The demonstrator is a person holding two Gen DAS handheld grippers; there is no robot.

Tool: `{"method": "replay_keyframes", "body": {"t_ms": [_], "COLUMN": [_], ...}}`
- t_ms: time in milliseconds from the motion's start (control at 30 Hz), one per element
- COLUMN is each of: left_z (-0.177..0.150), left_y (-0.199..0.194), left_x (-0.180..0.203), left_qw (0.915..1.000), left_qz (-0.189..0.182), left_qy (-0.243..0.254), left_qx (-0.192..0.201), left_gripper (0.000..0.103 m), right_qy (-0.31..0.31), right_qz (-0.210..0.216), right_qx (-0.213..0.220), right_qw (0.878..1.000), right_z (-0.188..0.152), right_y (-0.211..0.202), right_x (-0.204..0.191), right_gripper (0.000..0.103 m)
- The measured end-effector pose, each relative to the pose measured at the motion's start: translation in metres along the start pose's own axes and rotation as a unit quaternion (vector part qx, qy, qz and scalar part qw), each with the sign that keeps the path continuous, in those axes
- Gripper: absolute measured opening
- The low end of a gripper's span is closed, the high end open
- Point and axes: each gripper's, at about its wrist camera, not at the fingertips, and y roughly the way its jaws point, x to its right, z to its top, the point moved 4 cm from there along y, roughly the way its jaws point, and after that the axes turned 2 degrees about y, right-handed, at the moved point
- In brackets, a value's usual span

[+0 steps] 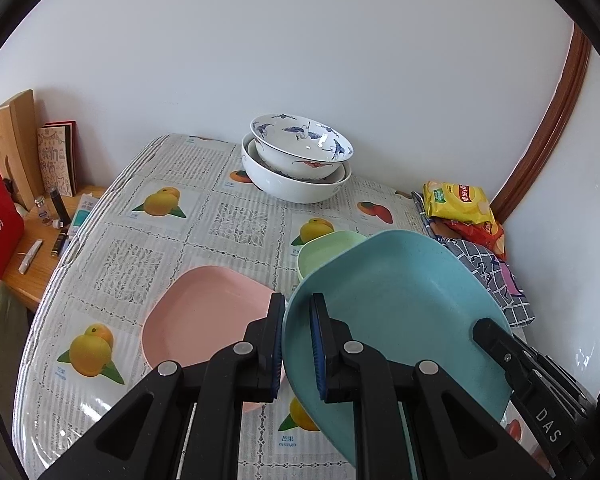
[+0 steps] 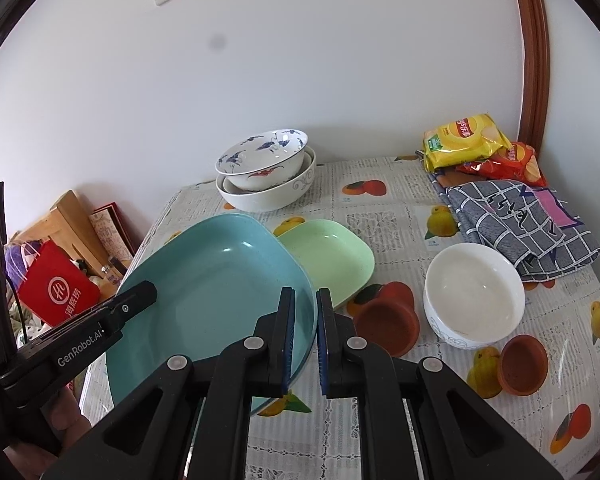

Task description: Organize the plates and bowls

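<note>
On the left of the bench, a pink plate lies flat. Next to it, the left tongs pinch the left rim of the big blue plate. The right tongs pinch its other rim, so it hangs tilted above the bench, both tongs closed on it. A green plate lies just behind it. Two stacked bowls sit by the wall. Further right stands a white bowl.
</note>
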Motion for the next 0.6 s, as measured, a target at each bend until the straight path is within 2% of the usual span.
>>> {"method": "replay_keyframes", "body": {"t_ms": [600], "left_z": [-0.002], "left_y": [0.006], "left_x": [-0.037], "left_qw": [0.9994], "left_qz": [0.016], "left_qy": [-0.03], "left_qx": [-0.006], "left_gripper": [0.013], "right_qy": [-0.029], "right_qz": [0.019], "right_qx": [-0.009], "right_qw": [0.999], "right_z": [0.003], "right_y": [0.021], "right_x": [-0.032], "right_gripper": [0.01]}}
